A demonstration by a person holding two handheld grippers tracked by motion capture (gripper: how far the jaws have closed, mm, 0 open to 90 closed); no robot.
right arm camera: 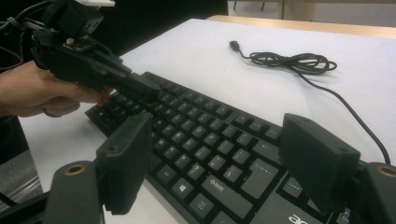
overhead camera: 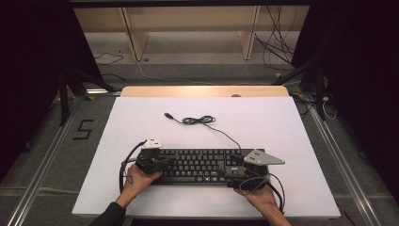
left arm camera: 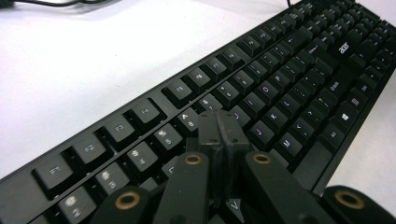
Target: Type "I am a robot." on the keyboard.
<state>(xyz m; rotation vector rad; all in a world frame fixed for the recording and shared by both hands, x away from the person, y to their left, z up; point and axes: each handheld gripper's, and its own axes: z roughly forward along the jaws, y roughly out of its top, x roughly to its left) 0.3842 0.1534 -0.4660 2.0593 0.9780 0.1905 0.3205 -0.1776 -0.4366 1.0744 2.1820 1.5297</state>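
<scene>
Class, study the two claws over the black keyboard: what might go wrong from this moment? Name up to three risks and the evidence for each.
1. The left claw is shut, its tip over the keyboard keys; it may catch two neighbouring keys at once.
2. The right claw hangs wide open over the right-hand keys; dipping could bump them.
3. The keyboard's cable lies loosely coiled behind; shifting the keyboard could drag or snag it.

Black keyboard (overhead camera: 200,165) between left gripper (overhead camera: 162,163) and right gripper (overhead camera: 231,170) on white table (overhead camera: 263,122).
</scene>
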